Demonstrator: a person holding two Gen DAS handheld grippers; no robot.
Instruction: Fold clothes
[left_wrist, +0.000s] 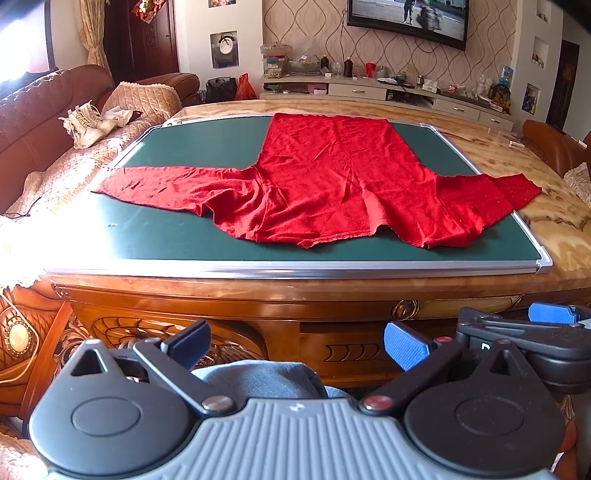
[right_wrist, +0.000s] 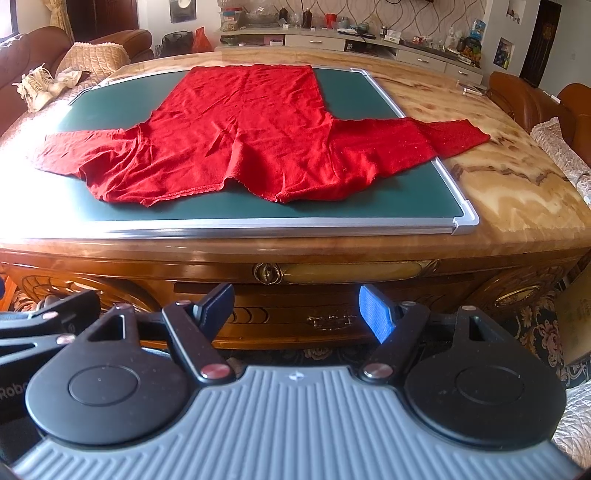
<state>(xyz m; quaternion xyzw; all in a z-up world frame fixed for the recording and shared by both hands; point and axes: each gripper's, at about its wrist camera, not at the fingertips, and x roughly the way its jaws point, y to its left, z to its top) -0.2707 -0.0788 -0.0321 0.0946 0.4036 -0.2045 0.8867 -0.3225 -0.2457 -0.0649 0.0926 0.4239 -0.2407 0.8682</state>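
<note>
A red long-sleeved top (left_wrist: 325, 177) lies spread flat on a green board (left_wrist: 207, 140), neck edge toward me, hem at the far side. It also shows in the right wrist view (right_wrist: 251, 136) on the board (right_wrist: 354, 114). Its left sleeve (left_wrist: 155, 182) lies across the board; its right sleeve (right_wrist: 454, 136) hangs past the board's right edge onto the table. My left gripper (left_wrist: 295, 345) is open and empty, held low in front of the table. My right gripper (right_wrist: 297, 306) is open and empty, also below the table's front edge. The right gripper shows in the left wrist view (left_wrist: 524, 328).
The board rests on a marble-topped carved wooden table (right_wrist: 509, 192). A brown sofa (left_wrist: 33, 122) with white shoes (left_wrist: 86, 122) stands at the left. Armchairs (right_wrist: 532, 103) stand at the right. A TV cabinet (left_wrist: 388, 90) with clutter lines the back wall.
</note>
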